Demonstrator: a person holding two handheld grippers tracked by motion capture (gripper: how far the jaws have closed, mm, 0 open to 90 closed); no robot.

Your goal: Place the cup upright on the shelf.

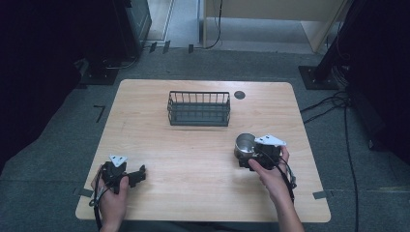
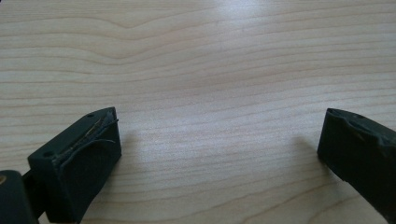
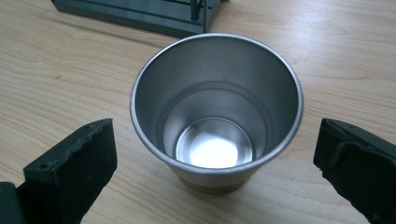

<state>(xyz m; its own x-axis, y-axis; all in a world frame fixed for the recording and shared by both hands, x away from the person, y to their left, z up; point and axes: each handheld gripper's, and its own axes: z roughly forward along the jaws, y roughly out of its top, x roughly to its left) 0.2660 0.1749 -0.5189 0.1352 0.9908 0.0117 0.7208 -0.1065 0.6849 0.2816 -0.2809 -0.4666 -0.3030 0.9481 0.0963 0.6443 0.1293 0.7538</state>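
A steel cup stands upright on the wooden table, right of centre. In the right gripper view the cup is empty and sits between the two black jaws, which stand wide apart and do not touch it. My right gripper is open around the cup, held by a hand at the table's right front. My left gripper rests open at the left front corner; in the left gripper view its jaws are spread over bare wood, gripper with nothing between them.
A dark wire basket stands empty at the back centre of the table, and its corner lies just beyond the cup. A small dark disc lies to its right. Cables run on the floor at right.
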